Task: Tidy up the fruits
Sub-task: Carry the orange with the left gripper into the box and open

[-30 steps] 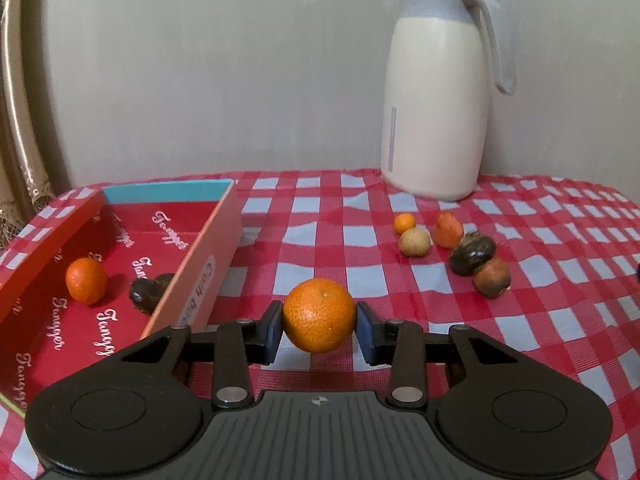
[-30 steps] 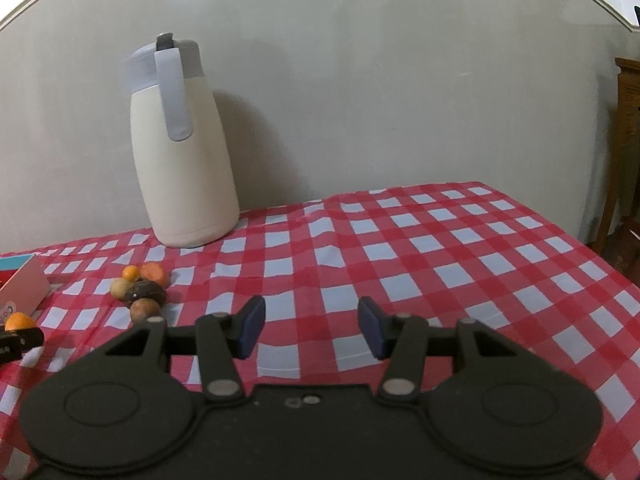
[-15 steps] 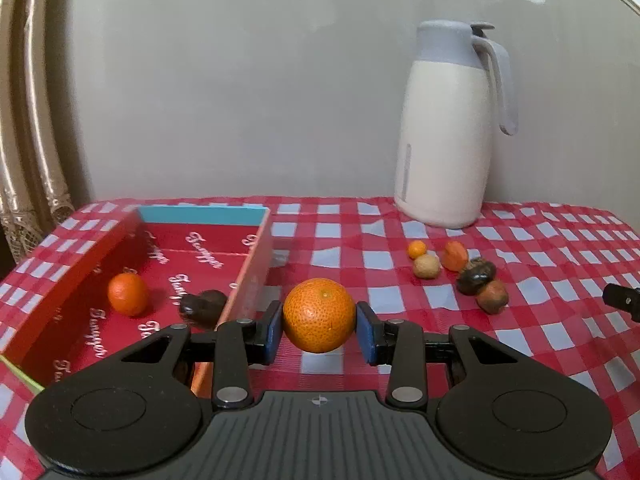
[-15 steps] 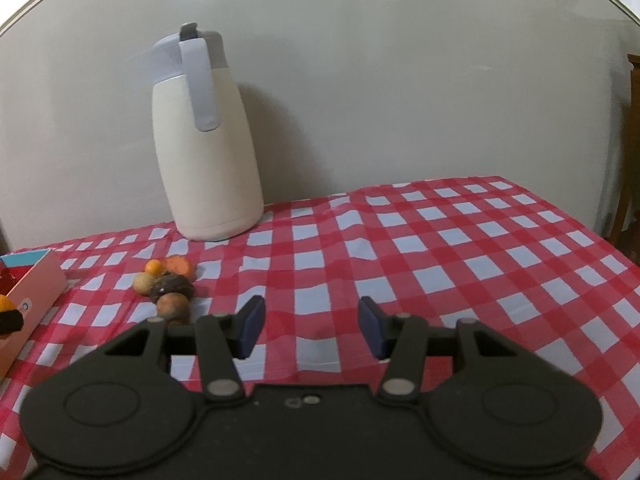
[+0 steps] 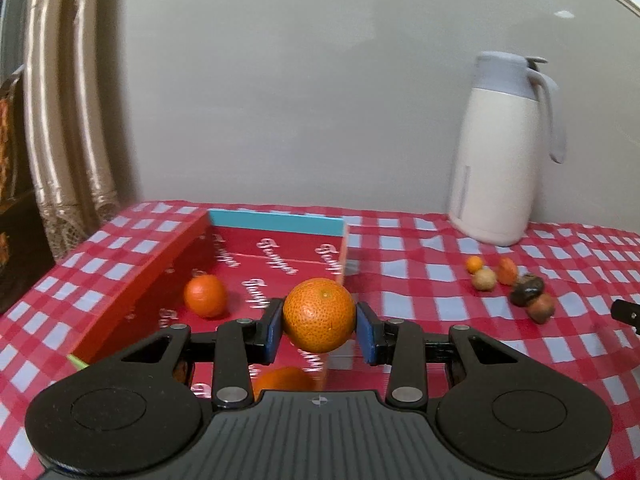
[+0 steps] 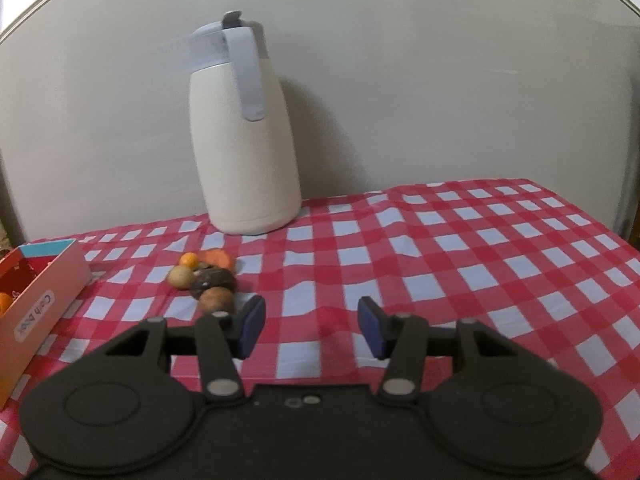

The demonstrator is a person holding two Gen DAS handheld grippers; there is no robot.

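Observation:
My left gripper (image 5: 319,326) is shut on an orange tangerine (image 5: 319,314) and holds it above the right wall of the open red box (image 5: 160,276). A second tangerine (image 5: 205,295) lies inside the box, and another orange fruit (image 5: 282,380) shows just below my fingers. A cluster of small fruits (image 5: 510,286) lies on the checked cloth to the right; it also shows in the right wrist view (image 6: 206,278). My right gripper (image 6: 311,325) is open and empty, just right of that cluster, above the cloth.
A cream thermos jug (image 6: 242,140) with a grey lid stands at the back by the wall, also in the left wrist view (image 5: 502,152). A curtain (image 5: 68,120) hangs at the left. The red-and-white cloth (image 6: 460,264) covers the table, whose right edge shows.
My left gripper has carried the tangerine left and up, from beside the box to over its right wall. My right gripper has moved left toward the fruit cluster.

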